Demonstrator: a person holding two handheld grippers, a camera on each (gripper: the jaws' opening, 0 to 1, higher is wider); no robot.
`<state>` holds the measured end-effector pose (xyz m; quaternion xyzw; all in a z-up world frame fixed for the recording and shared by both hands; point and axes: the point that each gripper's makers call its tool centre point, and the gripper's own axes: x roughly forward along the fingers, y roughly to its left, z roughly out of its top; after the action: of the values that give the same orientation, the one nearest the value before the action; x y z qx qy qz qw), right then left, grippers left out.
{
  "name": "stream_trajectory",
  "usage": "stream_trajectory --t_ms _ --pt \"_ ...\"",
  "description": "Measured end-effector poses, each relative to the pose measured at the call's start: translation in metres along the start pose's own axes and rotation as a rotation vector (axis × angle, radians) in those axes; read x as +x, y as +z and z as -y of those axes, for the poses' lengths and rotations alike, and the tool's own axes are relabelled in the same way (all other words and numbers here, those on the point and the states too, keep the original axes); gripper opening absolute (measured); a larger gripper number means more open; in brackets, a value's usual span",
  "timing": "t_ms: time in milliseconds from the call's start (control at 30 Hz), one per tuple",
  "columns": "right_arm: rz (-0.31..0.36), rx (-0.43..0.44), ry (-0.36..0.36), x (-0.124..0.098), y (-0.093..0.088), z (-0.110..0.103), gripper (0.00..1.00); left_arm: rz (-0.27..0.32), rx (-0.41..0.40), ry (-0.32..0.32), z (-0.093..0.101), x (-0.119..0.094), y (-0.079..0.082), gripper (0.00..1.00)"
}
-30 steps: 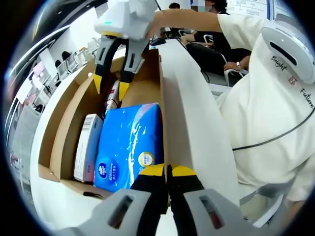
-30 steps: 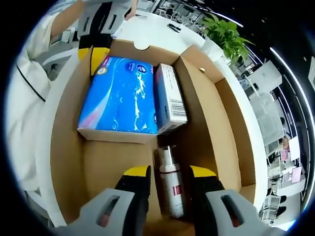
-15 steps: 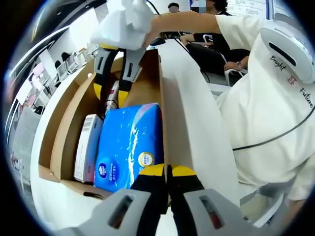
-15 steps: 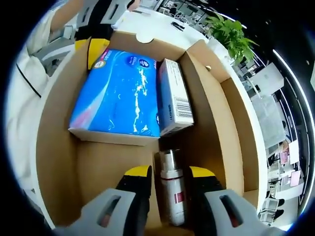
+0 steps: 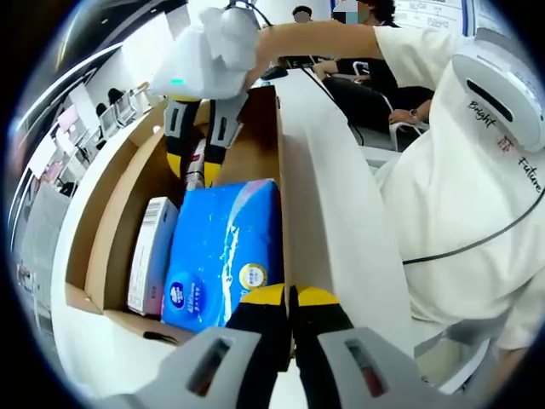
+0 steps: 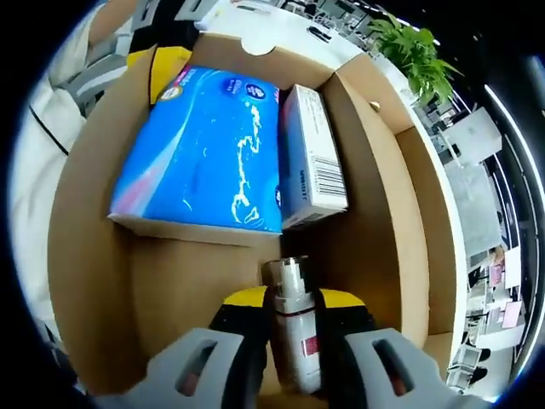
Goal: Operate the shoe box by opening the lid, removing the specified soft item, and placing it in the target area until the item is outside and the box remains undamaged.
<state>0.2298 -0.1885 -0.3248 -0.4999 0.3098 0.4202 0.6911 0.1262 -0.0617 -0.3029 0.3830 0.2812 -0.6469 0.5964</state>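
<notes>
An open cardboard shoe box [image 5: 115, 230] [image 6: 85, 221] holds a soft blue tissue pack [image 5: 223, 251] [image 6: 204, 149], a narrow white carton [image 5: 152, 254] [image 6: 313, 158] and a white bottle [image 6: 295, 328] with a red label and silver cap. My right gripper [image 6: 292, 300] is down inside the box, its yellow-tipped jaws pressed on both sides of the bottle. In the left gripper view it shows as the right gripper [image 5: 193, 162] at the box's far end, astride the bottle [image 5: 195, 170]. My left gripper [image 5: 290, 296] is shut on the box's side wall beside the tissue pack.
The box lies on a long white table [image 5: 332, 213]. The person in a white shirt [image 5: 477, 196] stands close along the table's side. Seated people [image 5: 375, 85] are further back. A green plant [image 6: 409, 51] stands past the box's far corner.
My right gripper has sunk deeper into the box and its jaws have narrowed onto the bottle. The left gripper has kept its hold on the box wall.
</notes>
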Motion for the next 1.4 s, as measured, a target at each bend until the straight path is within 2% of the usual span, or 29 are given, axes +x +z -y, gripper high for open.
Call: stream_trajectory --t_ms 167,200,300,367,467,533,633,767,833,867,900,967,1033,1067,1133,1200,1233,1300,1333,1367,1400 --pt "-0.026 0.029 0.047 -0.003 0.0 0.001 0.17 -0.004 0.001 -0.007 0.0 0.0 0.0 0.01" --pt "-0.048 0.058 0.078 -0.005 -0.002 -0.001 0.17 -0.003 0.001 -0.007 0.0 0.0 0.0 0.01" --pt "-0.111 0.056 0.189 -0.011 -0.008 -0.014 0.17 -0.002 0.003 -0.005 0.0 0.0 0.0 0.01" --pt "-0.138 0.034 0.216 -0.013 -0.007 -0.017 0.16 -0.002 0.004 -0.004 0.0 0.0 0.0 0.01" --pt "-0.144 -0.016 0.266 -0.012 -0.005 -0.027 0.18 -0.002 0.002 -0.005 0.0 0.001 0.0 0.01" --pt "-0.127 -0.023 0.258 -0.005 0.003 -0.027 0.25 -0.002 0.002 -0.007 0.0 0.001 0.0 0.01" --pt "-0.13 -0.042 0.263 0.002 0.007 -0.025 0.22 -0.003 0.002 -0.007 0.001 0.001 0.0 0.01" --pt "-0.168 -0.069 0.336 0.005 -0.001 -0.035 0.21 -0.003 0.004 -0.006 0.001 0.001 0.0 0.01" --pt "-0.196 -0.043 0.382 0.005 -0.007 -0.04 0.2 -0.003 0.002 -0.005 0.001 0.001 0.0 0.01" --pt "-0.177 -0.017 0.387 0.007 -0.002 -0.04 0.2 -0.003 0.001 -0.005 0.001 0.001 0.0 0.01" --pt "-0.176 -0.029 0.394 0.009 -0.003 -0.036 0.2 -0.003 0.002 -0.005 0.001 0.001 0.0 0.01" --pt "-0.161 -0.031 0.434 0.01 -0.004 -0.036 0.2 -0.003 0.001 -0.006 0.001 0.001 0.0 0.01" --pt "-0.154 0.003 0.468 0.013 -0.002 -0.033 0.2 -0.004 0.004 -0.004 0.001 0.001 0.0 0.01" --pt "-0.17 0.015 0.456 0.012 -0.002 -0.033 0.2 -0.003 0.004 -0.004 0.001 0.001 0.0 0.01" --pt "-0.187 -0.012 0.438 0.012 -0.003 -0.035 0.19 -0.003 0.002 -0.006 0.0 0.001 0.0 0.01" --pt "-0.247 0.027 0.406 0.008 -0.006 -0.037 0.19 -0.005 0.002 -0.008 0.0 0.001 0.0 0.01" --pt "-0.233 0.022 0.41 0.008 -0.004 -0.039 0.19 -0.006 0.002 -0.008 0.0 0.001 0.0 0.01" --pt "-0.241 0.076 0.386 0.006 -0.006 -0.037 0.18 -0.005 0.0 -0.008 0.0 0.001 0.0 0.01" --pt "-0.222 0.059 0.377 0.004 -0.006 -0.038 0.18 -0.007 -0.002 -0.007 0.0 0.001 0.0 0.01" --pt "-0.204 0.045 0.358 0.005 -0.005 -0.033 0.18 -0.008 -0.003 -0.008 0.0 0.001 0.0 0.01" --pt "-0.184 0.078 0.309 0.009 -0.005 -0.019 0.18 -0.008 -0.003 -0.008 0.0 0.001 0.0 0.01"
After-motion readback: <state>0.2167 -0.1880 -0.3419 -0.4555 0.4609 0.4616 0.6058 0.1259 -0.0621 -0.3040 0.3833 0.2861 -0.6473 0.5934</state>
